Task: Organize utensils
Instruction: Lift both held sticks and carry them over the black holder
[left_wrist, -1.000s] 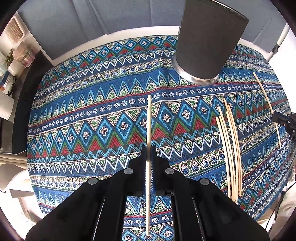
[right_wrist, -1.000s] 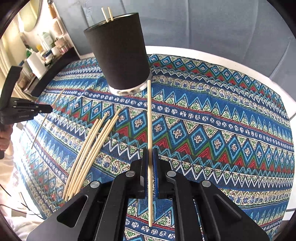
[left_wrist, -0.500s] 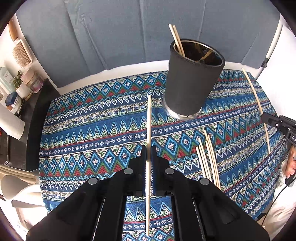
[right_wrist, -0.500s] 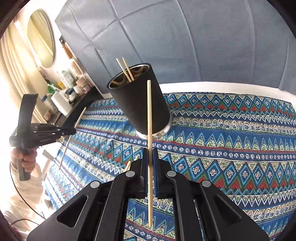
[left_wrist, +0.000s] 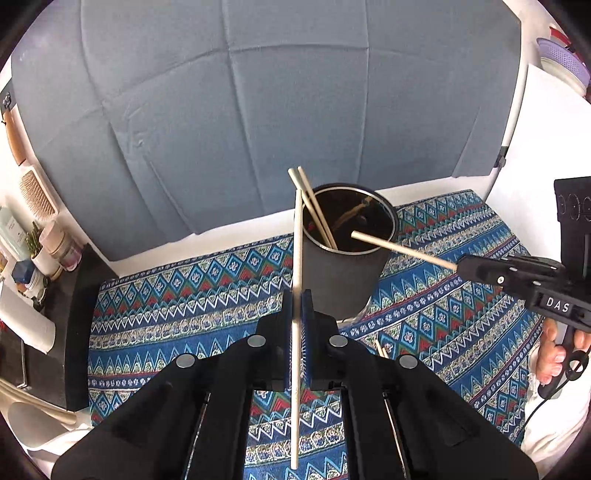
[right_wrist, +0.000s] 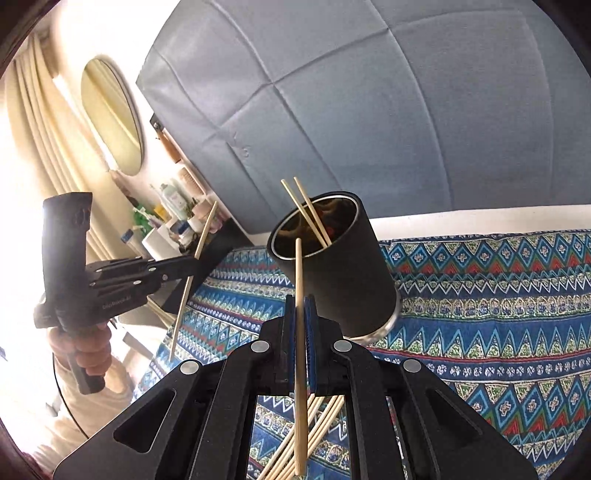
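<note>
**Grippers over patterned cloth, one chopstick each, cup ahead**

Chopstick clamped in left gripper, jaws closed tight on it, stick running near-to-far through the pads, far tip level with the cup rim in view. Right gripper same state: jaws closed on its own chopstick, far tip in front of the cup mouth. From the left wrist view the right gripper comes in from the right edge, its stick's tip over the open cup. A hand grips that tool's handle at the right edge.

Surface: tablecloth, blue with zigzag and diamond bands in red, green, white, covering the table; white table edge showing at the far side. Loose chopsticks lie on the cloth near the right gripper, partly hidden under it.

Black cup stands upright on the cloth, centre, beyond both grippers; two chopsticks already lean inside against its left rim.

Room: grey padded panel behind the table. Far left, a dark shelf with bottles and small jars. Oval mirror and cream curtain on the left wall in the right wrist view.
</note>
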